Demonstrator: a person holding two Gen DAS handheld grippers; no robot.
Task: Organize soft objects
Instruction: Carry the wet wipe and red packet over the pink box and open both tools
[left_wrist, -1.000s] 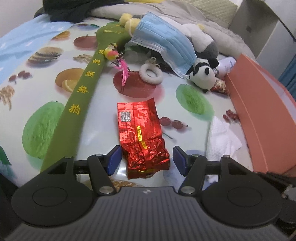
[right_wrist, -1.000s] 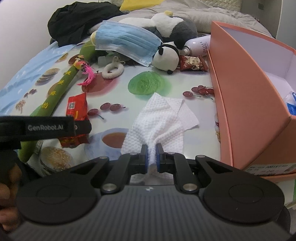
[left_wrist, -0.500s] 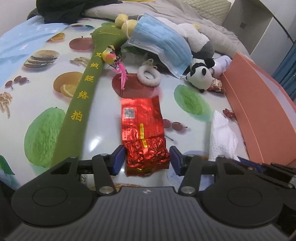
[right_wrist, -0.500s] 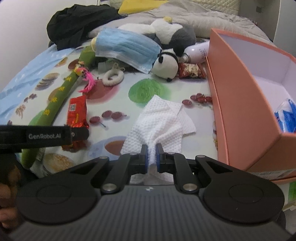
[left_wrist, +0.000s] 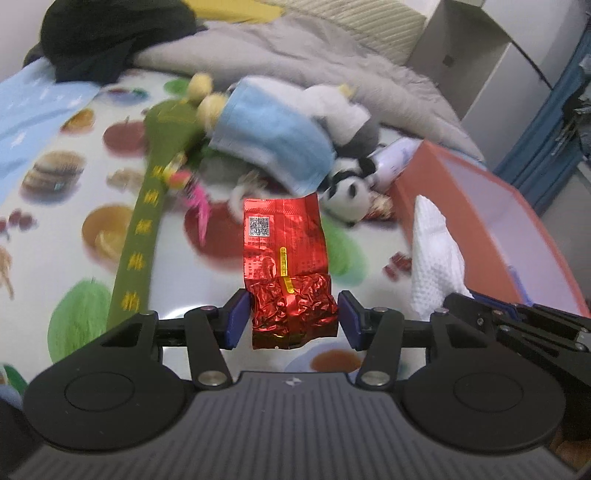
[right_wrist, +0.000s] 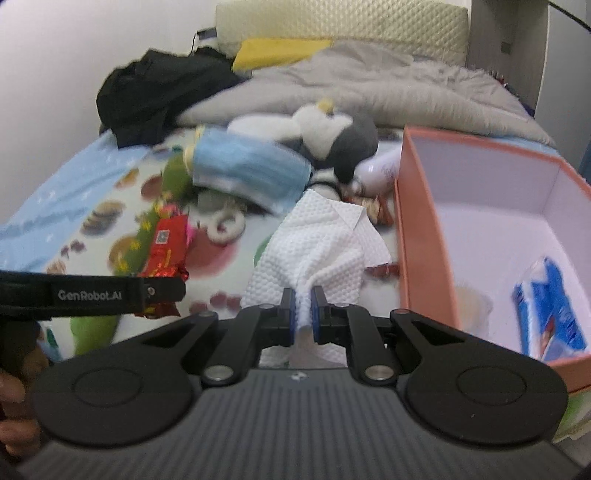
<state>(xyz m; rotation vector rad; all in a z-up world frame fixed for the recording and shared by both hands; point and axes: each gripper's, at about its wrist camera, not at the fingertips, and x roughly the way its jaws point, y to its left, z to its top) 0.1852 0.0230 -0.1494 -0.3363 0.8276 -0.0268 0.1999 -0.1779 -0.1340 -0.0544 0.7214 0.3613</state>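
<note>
A red foil packet (left_wrist: 284, 236) hangs off the fruit-print tablecloth (left_wrist: 62, 206), its crumpled lower end clamped between the blue pads of my left gripper (left_wrist: 293, 319). The packet (right_wrist: 162, 254) also shows in the right wrist view, above the left gripper's black strap. My right gripper (right_wrist: 303, 312) is shut on a bunched corner of a white textured cloth (right_wrist: 317, 251), which hangs lifted and spreads out ahead of the fingers. From the left wrist view the cloth (left_wrist: 432, 251) rises at the right, beside the orange box.
An open orange box (right_wrist: 417, 236) stands at the right, with a blue packet (right_wrist: 550, 314) inside. Behind lie a blue face mask (left_wrist: 273, 144), a panda plush (left_wrist: 347, 192), a larger plush (right_wrist: 332, 129), a long green fabric swatter (left_wrist: 144, 221), a white ring (right_wrist: 225, 221), black clothing (right_wrist: 159, 92) and a grey quilt (right_wrist: 369, 81).
The left jaws closed on the red packet. Both grippers then rose, lifting the packet and the white cloth off the tablecloth; the box's inside has come into the right view.
</note>
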